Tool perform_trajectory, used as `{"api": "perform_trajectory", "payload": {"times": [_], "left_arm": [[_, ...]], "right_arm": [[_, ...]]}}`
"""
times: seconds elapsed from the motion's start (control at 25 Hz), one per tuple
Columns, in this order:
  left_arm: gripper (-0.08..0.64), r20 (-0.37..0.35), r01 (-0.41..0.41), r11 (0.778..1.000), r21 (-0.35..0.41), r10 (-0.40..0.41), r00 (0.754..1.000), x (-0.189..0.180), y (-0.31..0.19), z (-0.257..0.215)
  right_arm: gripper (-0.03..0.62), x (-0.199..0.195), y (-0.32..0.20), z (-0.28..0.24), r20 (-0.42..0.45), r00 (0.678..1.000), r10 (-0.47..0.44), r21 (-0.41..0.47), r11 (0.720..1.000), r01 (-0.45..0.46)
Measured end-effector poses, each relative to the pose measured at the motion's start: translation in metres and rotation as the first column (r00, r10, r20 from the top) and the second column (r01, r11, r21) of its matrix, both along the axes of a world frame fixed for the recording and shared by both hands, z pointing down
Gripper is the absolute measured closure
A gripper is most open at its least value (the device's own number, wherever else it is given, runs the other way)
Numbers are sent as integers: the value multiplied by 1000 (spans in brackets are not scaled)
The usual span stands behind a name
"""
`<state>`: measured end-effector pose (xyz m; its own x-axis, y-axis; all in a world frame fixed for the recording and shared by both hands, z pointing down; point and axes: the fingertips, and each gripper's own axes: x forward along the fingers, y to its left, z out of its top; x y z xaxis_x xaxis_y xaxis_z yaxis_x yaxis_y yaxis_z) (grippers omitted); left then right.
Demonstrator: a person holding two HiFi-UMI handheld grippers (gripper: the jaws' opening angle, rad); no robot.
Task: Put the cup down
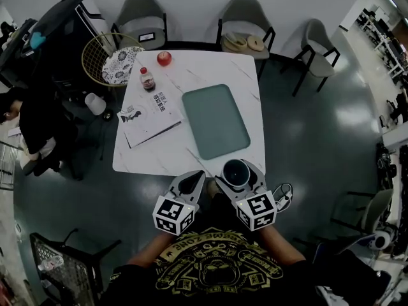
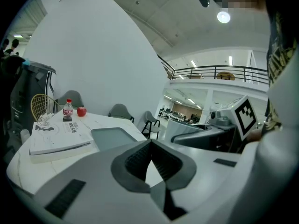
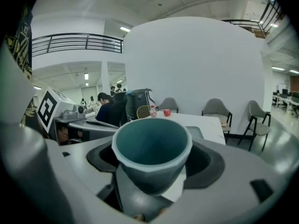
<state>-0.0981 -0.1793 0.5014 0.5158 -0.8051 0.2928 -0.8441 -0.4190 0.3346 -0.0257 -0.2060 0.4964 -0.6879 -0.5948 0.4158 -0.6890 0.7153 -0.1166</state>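
A dark teal cup (image 1: 236,173) sits upright between the jaws of my right gripper (image 1: 238,176), which is shut on it just off the front edge of the white table (image 1: 185,69). In the right gripper view the cup (image 3: 152,146) fills the middle, its mouth open and empty, with the gripper (image 3: 152,164) closed round its lower body. To its left, my left gripper (image 1: 195,177) is shut with nothing in it. Its dark pads (image 2: 138,161) meet at the tip in the left gripper view.
On the table lie a grey-green tray (image 1: 215,121), a booklet (image 1: 148,116), a small bottle (image 1: 147,79) and a red apple (image 1: 164,58). Chairs (image 1: 141,19) stand behind it. At the back left are a round wire racket (image 1: 105,59) and dark bags (image 1: 44,37).
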Motion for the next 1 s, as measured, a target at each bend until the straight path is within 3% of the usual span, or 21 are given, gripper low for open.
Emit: {"api": "perform_trajectory", "payload": {"times": [0.56, 1.0], "left_arm": [[549, 32, 92, 994, -58, -90, 995, 0, -63, 10], [549, 49, 187, 976, -114, -183, 982, -8, -89, 22]], "right_arm": [[216, 3, -82, 12, 21, 998, -58, -28, 998, 58], [216, -3, -124, 35, 30, 992, -123, -42, 991, 124]]}}
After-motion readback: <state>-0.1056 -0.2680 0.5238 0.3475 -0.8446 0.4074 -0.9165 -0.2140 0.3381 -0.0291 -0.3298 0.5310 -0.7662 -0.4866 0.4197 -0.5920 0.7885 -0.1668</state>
